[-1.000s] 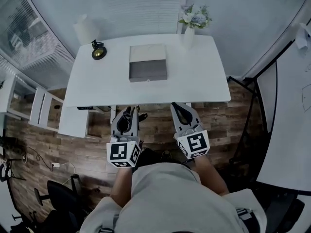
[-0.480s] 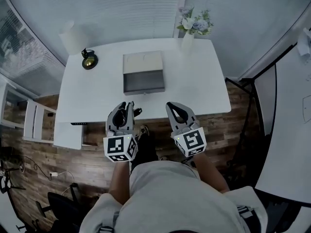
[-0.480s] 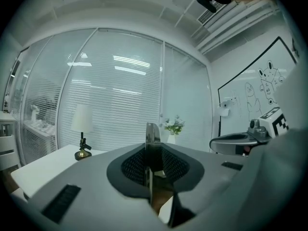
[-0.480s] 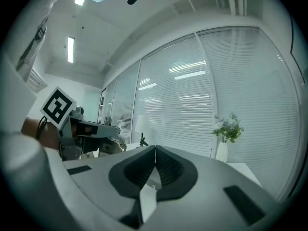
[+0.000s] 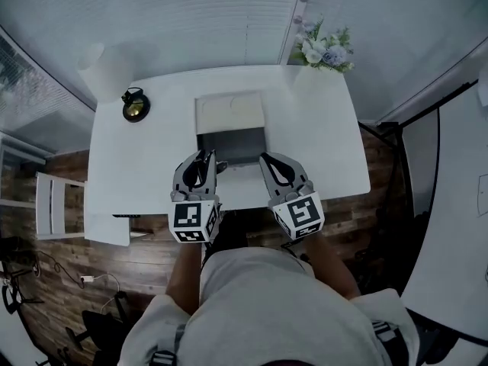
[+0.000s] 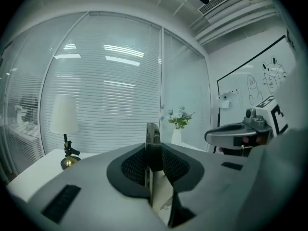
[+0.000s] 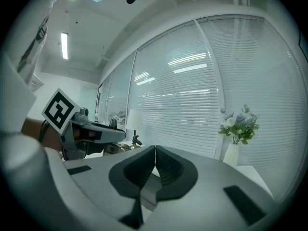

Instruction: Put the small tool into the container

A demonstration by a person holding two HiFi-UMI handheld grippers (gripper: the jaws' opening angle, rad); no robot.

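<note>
Over at the near edge of the smooth white rectangular tabletop (image 5: 152,166), both grippers now hang above the surface. A second ago they were still out over the brown wood-plank floor (image 5: 145,258), so the person has stepped right up. My read is that the carry is nearly done and only the drop-off is left.

The boxy matte grey container (image 5: 232,145) sits mid-tabletop, just beyond the gripper tips, with its pale beige lid (image 5: 229,113) flipped open toward the far edge. It looks rigid and flat-bottomed, with nothing visible inside from here.

The grey plastic left gripper (image 5: 204,157) is pinching the small tool (image 6: 153,136), a thin, flat, metallic-looking strip. It stands upright between the dark ribbed pads, so it hasn't reached the container yet.

The matching right gripper (image 5: 267,158) has its jaws pressed together with nothing between them, hovering just beside the left one. A thin hard strip like that could pivot in the pads, I'd guess.
</note>
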